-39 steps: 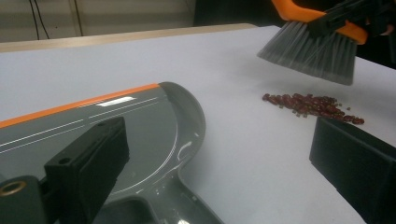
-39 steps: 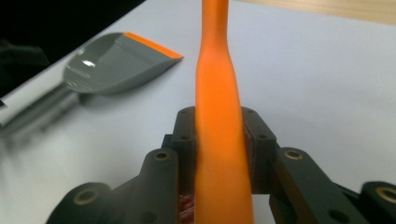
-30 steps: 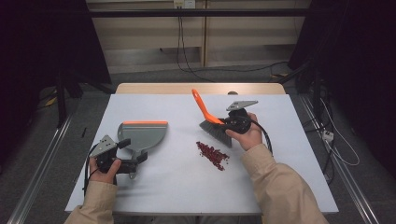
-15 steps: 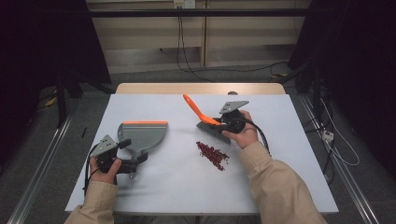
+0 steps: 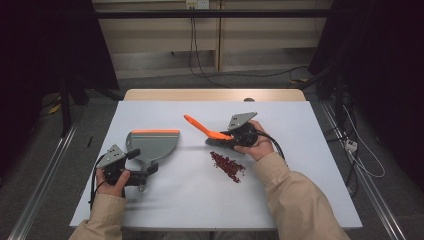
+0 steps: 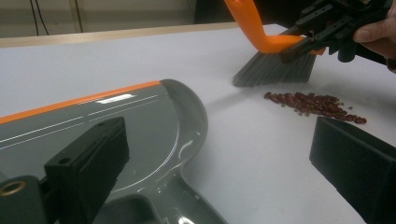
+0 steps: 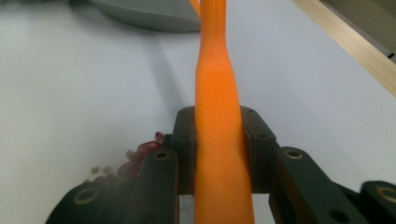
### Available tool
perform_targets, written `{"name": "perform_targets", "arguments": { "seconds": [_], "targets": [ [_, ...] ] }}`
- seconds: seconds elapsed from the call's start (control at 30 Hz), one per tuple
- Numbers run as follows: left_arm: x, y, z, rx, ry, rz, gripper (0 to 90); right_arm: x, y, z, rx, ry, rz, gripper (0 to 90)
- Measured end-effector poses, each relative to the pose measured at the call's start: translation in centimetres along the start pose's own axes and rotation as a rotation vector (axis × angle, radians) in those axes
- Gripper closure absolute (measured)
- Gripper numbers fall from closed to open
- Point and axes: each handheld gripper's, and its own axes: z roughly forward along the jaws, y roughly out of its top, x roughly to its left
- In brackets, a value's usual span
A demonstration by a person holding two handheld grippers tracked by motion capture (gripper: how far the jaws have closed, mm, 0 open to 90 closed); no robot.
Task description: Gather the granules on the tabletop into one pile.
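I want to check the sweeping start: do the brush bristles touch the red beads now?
Apart. In the left gripper view, bare white table separates the brush bristles from the red beads.

White-topped table (image 5: 200, 200), wooden far edge; grey dustpan (image 5: 152, 145) with orange lip lay flat at left; pile of small red beads (image 5: 227, 166) lay near middle, right of dustpan.

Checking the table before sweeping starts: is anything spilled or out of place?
Yes: a loose patch of small dark red beads lies spilled on the white table, just beside the grey bristles of the orange-handled brush.
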Motion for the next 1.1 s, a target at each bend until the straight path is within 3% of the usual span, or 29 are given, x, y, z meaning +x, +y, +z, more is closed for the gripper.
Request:
{"name": "perform_targets", "arguments": {
  "seconds": [0.13,0.33,0.67,1.1],
  "targets": [
    [0.0,0.0,0.0,-0.002,0.001,0.001,4.5,0.9,0.1,-0.1,0.022,0.045,-0.070,71.2],
    [0.0,0.0,0.0,-0.004,0.001,0.000,4.5,1.8,0.2,-0.5,0.034,0.092,-0.109,71.2],
    [-0.1,0.0,0.0,-0.005,0.002,0.001,4.4,3.2,0.0,-1.4,0.032,0.145,-0.135,71.2],
    [-0.2,0.1,-0.1,-0.008,0.004,0.003,4.5,4.5,0.0,-1.9,0.026,0.162,-0.149,71.3]
  ]
}}
